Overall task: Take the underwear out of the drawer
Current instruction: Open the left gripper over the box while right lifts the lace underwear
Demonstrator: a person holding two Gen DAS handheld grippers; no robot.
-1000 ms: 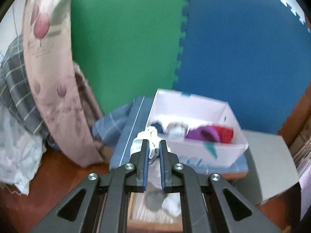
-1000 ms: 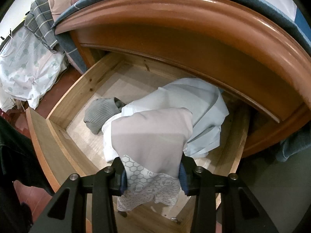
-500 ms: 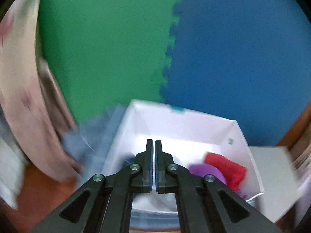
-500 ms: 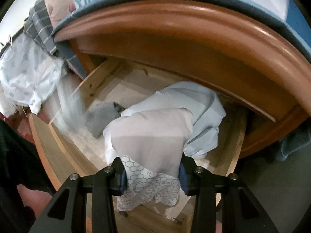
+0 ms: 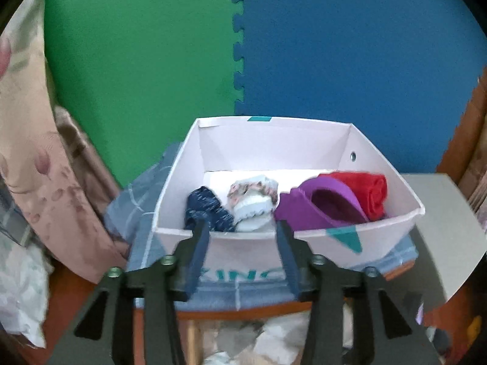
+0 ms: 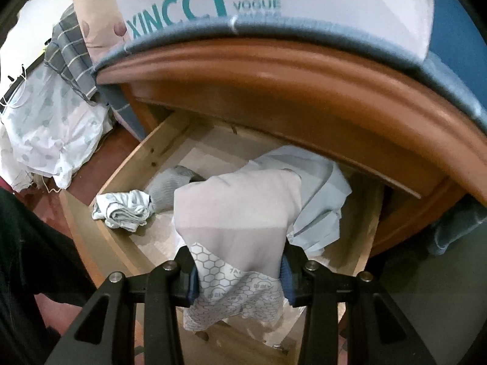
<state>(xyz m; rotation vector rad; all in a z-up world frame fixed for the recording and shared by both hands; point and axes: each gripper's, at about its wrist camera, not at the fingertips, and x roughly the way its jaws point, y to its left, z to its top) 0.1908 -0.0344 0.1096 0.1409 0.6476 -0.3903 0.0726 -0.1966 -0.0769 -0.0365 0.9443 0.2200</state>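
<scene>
My left gripper (image 5: 242, 228) is open and empty in front of a white box (image 5: 392, 222). The box holds a dark blue roll (image 5: 210, 210), a white floral piece (image 5: 255, 194), a purple piece (image 5: 316, 210) and a red roll (image 5: 368, 188). My right gripper (image 6: 239, 269) is shut on a pale pink garment with a honeycomb-print hem (image 6: 237, 222), held above the open wooden drawer (image 6: 121, 182). In the drawer lie a rolled white striped piece (image 6: 124, 210), a grey roll (image 6: 170, 185) and a light blue garment (image 6: 319, 200).
The box stands on a blue checked cloth (image 5: 146, 240) on the wooden cabinet top (image 6: 289, 82). Pink floral fabric (image 5: 33, 140) and white cloth (image 6: 51, 140) hang at the left. A grey box (image 5: 447, 231) stands at the right. Green and blue foam mats (image 5: 237, 60) form the back wall.
My left gripper rose to the box and opened; the white piece it held is gone from it. A rolled white striped piece now lies in the drawer. My right gripper still holds the pink garment.
</scene>
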